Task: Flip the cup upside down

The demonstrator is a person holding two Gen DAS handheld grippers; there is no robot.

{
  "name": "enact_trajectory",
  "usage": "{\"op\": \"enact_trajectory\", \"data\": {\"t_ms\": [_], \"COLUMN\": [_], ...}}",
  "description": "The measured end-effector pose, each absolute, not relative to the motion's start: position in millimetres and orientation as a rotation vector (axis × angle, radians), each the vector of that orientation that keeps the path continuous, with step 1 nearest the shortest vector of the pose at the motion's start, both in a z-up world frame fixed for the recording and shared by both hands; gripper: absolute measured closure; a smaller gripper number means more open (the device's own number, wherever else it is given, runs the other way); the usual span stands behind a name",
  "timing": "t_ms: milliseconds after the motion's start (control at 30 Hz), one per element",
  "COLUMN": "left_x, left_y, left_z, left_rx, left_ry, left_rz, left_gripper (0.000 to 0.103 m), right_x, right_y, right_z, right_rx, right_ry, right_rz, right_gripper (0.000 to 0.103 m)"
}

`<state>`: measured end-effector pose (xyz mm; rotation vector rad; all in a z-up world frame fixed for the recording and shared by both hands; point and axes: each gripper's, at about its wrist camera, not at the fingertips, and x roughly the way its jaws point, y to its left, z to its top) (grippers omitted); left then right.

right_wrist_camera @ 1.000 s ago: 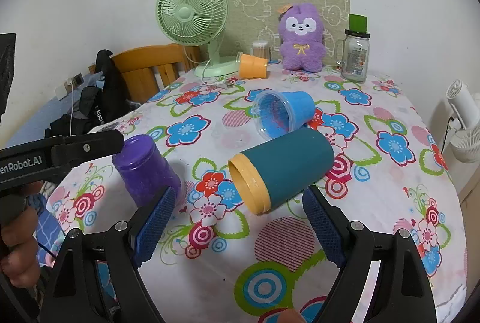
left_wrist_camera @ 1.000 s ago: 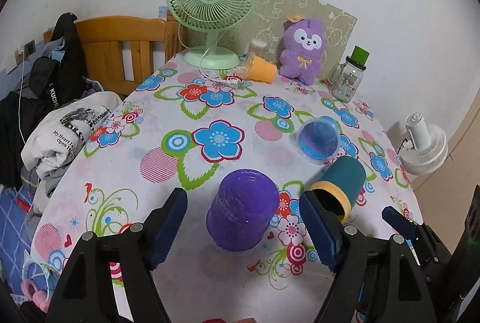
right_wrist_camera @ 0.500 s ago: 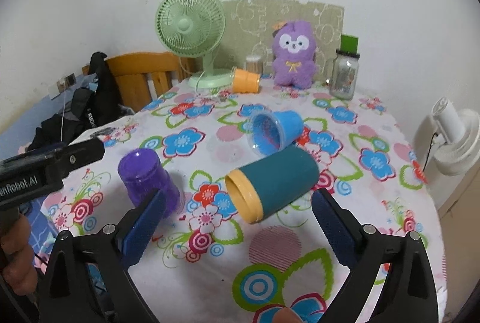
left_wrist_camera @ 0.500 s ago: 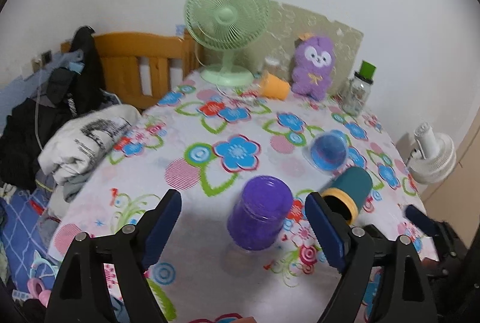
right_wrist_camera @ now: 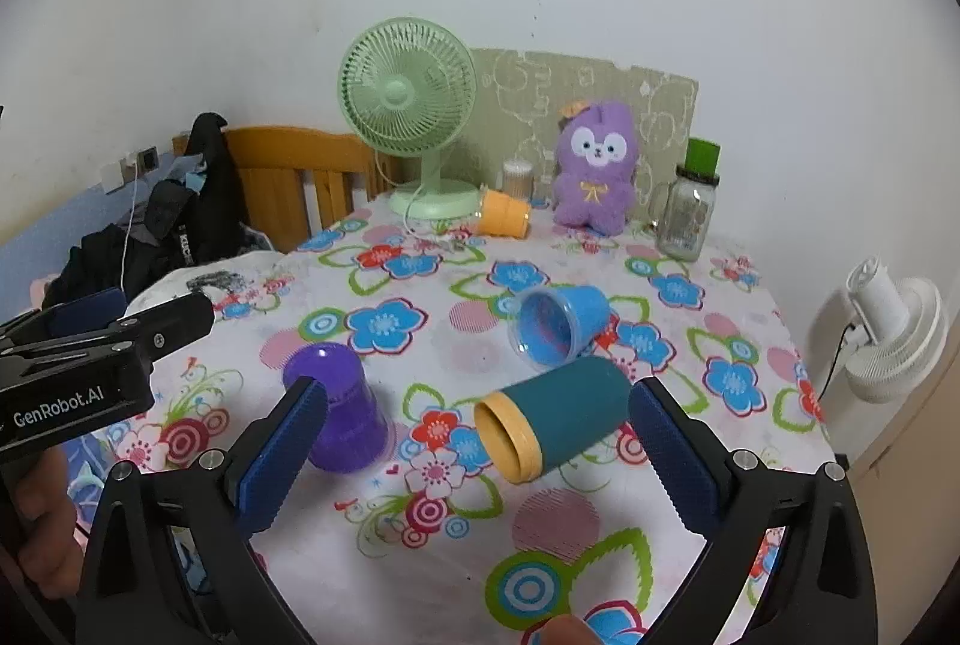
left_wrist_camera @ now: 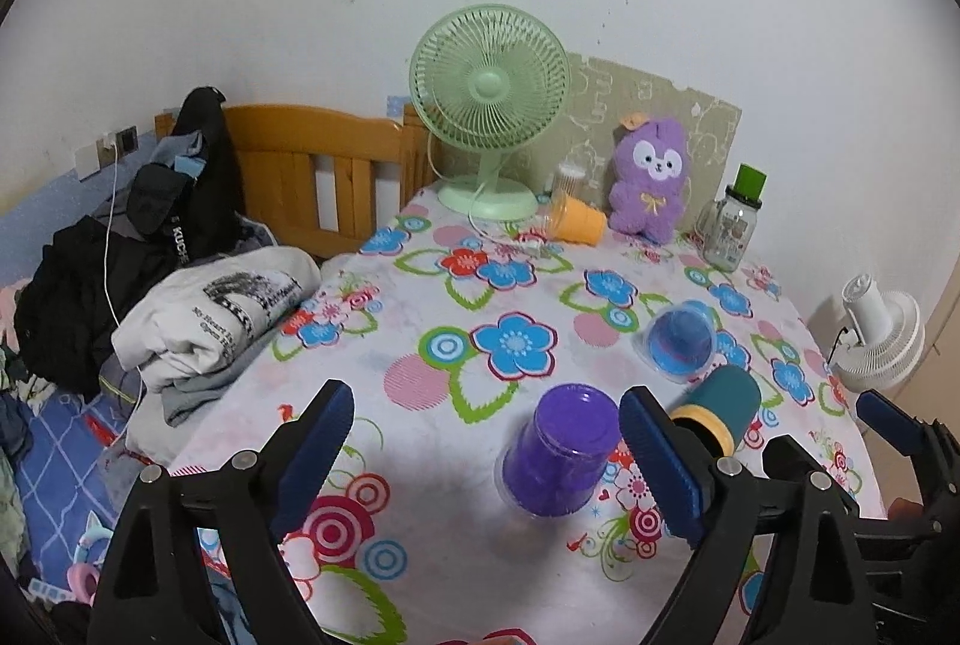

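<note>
Both grippers have drawn back toward the near edge of the table since a second ago, so the cups look smaller and farther off. The left gripper holds its ribbed blue pads wide apart, gripping nothing; the right gripper is likewise spread and empty.

The purple cup stands mouth-down on the flowered tablecloth, base up, translucent and slightly tapered. Just right of it lies the teal cup on its side, matte, with a yellow rim facing near-left. Beyond that lies the blue cup, also on its side.

Only the right wrist view shows the teal cup's hollow mouth and the left gripper's black body at far left. Only the left wrist view shows the folded white clothes beside the table's left edge.
</note>
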<state>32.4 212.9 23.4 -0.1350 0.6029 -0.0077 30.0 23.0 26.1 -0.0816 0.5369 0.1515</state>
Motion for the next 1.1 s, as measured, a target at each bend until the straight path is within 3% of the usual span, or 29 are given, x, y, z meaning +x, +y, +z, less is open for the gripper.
{"op": "enact_trajectory", "data": {"t_ms": [1100], "left_x": [-5.7], "left_y": [214.4], "left_z": [76.3], "left_rx": [-0.11], "left_ry": [0.422], "left_rz": [0.013], "left_gripper": [0.003], "right_x": [-6.2], "right_y": [34.1], "right_z": [87.4], "right_rx": [-0.091], "right_ry": [0.356], "right_rz": [0.132], "right_gripper": [0.0]}}
